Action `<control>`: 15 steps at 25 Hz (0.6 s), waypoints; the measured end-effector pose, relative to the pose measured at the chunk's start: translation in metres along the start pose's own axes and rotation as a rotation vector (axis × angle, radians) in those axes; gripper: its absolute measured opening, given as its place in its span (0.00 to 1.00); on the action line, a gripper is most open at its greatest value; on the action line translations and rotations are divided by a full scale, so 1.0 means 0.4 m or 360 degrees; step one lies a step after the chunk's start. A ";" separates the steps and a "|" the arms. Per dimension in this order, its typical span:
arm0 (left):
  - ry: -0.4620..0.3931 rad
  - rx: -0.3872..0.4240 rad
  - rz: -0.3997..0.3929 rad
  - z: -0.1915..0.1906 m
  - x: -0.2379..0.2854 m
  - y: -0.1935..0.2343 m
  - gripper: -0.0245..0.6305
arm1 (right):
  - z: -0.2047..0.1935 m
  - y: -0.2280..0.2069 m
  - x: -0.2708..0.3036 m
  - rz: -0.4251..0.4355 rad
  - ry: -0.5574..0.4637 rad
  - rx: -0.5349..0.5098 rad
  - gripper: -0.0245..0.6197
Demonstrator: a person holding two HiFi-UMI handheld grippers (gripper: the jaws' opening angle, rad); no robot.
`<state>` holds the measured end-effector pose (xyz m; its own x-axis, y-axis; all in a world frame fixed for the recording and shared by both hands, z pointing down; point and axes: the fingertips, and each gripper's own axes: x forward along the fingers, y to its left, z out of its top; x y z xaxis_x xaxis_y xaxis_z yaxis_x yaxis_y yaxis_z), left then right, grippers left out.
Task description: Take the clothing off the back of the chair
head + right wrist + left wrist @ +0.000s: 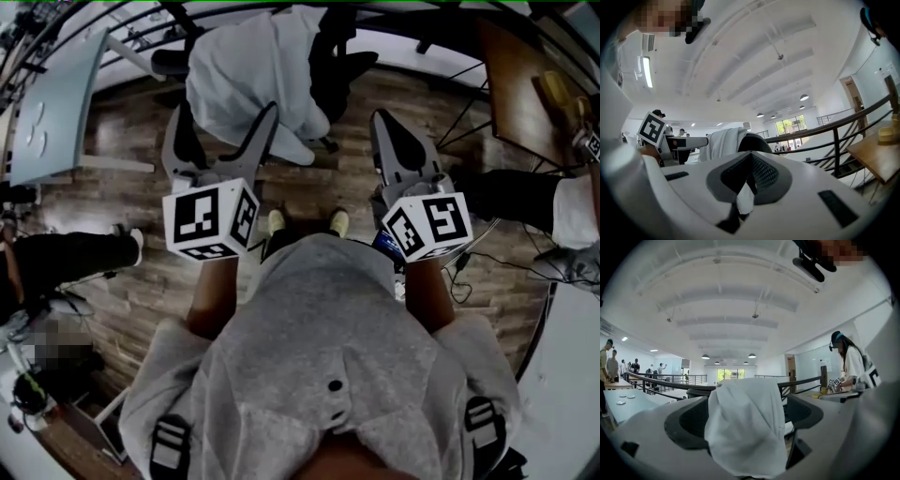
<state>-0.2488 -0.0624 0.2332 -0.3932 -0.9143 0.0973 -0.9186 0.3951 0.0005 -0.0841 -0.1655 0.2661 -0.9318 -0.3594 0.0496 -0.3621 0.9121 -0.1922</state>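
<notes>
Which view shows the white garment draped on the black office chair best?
Left gripper view: the white garment hangs large and centred. Head view shows it from above, draped over the black office chair; right gripper view catches only a part.

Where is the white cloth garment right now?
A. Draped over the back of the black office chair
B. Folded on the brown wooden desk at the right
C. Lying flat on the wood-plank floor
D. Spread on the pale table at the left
A: the head view shows the white cloth garment hanging over the back of the black office chair, its folds falling down the backrest, ahead of both grippers.
</notes>
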 end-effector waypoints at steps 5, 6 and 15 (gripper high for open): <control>0.0073 0.0020 0.0085 -0.019 0.046 0.016 0.88 | -0.003 -0.021 0.011 0.0019 0.0008 0.0035 0.05; 0.0089 0.0021 0.0102 -0.024 0.050 0.025 0.88 | -0.004 -0.022 0.008 0.0021 0.0011 0.0036 0.05; 0.0181 -0.0110 -0.0081 -0.048 0.123 0.006 0.89 | 0.007 -0.067 -0.022 -0.0013 0.0006 0.0038 0.05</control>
<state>-0.2695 -0.1049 0.2571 -0.3355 -0.9188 0.2078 -0.9309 0.3572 0.0764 -0.0663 -0.1873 0.2682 -0.9289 -0.3662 0.0552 -0.3692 0.9042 -0.2148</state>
